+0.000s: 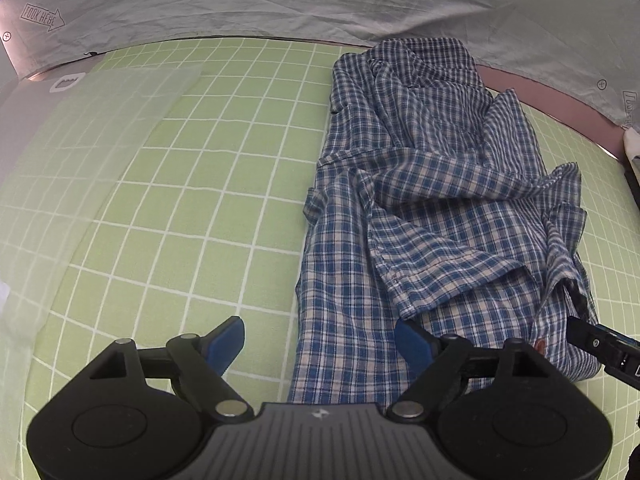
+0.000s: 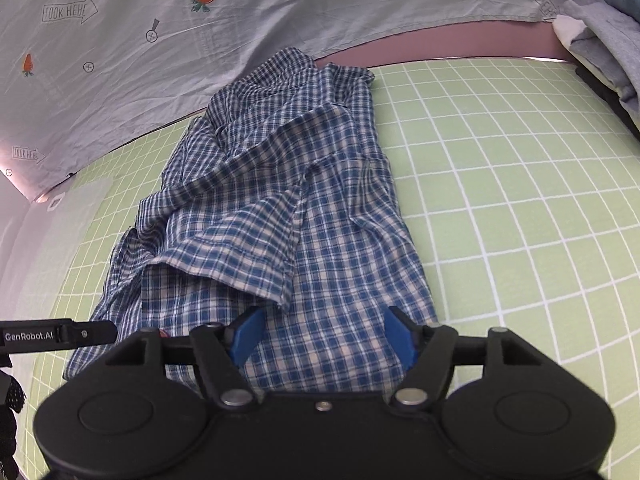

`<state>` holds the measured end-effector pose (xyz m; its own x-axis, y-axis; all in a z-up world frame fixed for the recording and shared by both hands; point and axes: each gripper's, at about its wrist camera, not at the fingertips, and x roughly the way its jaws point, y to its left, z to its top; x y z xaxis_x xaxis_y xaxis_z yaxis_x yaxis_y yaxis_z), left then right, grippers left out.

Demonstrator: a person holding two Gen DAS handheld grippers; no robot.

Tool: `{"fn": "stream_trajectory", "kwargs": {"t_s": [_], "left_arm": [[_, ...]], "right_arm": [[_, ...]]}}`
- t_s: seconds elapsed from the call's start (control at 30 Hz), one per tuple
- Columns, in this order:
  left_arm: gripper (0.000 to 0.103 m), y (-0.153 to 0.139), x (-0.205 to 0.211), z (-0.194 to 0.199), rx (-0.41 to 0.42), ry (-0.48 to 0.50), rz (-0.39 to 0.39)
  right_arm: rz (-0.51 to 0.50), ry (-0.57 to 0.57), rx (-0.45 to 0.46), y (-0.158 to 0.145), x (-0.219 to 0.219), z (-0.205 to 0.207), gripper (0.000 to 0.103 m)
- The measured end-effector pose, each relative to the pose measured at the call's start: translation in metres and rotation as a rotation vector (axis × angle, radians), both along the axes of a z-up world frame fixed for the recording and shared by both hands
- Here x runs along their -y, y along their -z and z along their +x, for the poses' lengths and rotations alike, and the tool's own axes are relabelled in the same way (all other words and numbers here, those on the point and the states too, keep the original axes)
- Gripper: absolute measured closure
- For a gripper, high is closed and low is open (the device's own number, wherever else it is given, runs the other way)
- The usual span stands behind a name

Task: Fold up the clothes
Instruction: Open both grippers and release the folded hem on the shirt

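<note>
A blue and white checked shirt [image 1: 432, 216] lies on the green grid mat [image 1: 200, 200], narrowed into a long strip with both sleeves folded across its middle. My left gripper [image 1: 320, 344] is open over the shirt's near left edge, one blue pad above the mat and the other above the cloth. In the right wrist view the same shirt [image 2: 304, 216] runs away from me. My right gripper [image 2: 324, 336] is open above the shirt's near hem, holding nothing. The right gripper's tip [image 1: 600, 344] shows at the left view's right edge.
A pale printed sheet [image 2: 120, 40] hangs behind the green grid mat [image 2: 500, 200]. A translucent plastic sheet [image 1: 80, 140] covers the mat's left part. Grey and blue folded clothes [image 2: 608, 40] are piled at the far right. The left gripper's side [image 2: 56, 334] enters at the left.
</note>
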<state>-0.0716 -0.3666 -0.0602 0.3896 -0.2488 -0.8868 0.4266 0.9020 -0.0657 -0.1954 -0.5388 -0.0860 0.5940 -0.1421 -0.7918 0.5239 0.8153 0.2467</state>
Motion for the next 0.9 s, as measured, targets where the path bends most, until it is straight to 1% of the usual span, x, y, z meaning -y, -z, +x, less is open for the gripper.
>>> {"fn": "stream_trajectory", "kwargs": {"t_s": [0.13, 0.27, 0.47, 0.6, 0.67, 0.8, 0.9], "left_arm": [[0.020, 0.004, 0.010, 0.015, -0.001, -0.012, -0.003], [0.020, 0.007, 0.022, 0.034, 0.010, -0.018, -0.008], [0.020, 0.009, 0.044, 0.064, 0.025, -0.040, -0.037], [0.020, 0.009, 0.057, 0.074, 0.051, -0.045, -0.059], [0.020, 0.008, 0.060, 0.077, 0.058, -0.049, -0.065], [0.020, 0.008, 0.052, 0.075, 0.057, -0.074, -0.064], [0.020, 0.007, 0.033, 0.072, 0.043, -0.120, -0.082]], "right_arm": [[-0.006, -0.007, 0.006, 0.000, 0.010, 0.020, 0.035], [0.015, 0.007, 0.026, 0.000, 0.025, 0.044, 0.035], [0.039, 0.012, 0.050, 0.002, 0.039, 0.084, 0.035], [0.049, 0.002, 0.075, 0.003, 0.043, 0.099, 0.035], [0.041, 0.001, 0.084, 0.002, 0.044, 0.101, 0.034], [0.027, 0.025, 0.110, -0.002, 0.049, 0.089, 0.032], [0.012, 0.061, 0.113, -0.003, 0.057, 0.074, 0.027]]}}
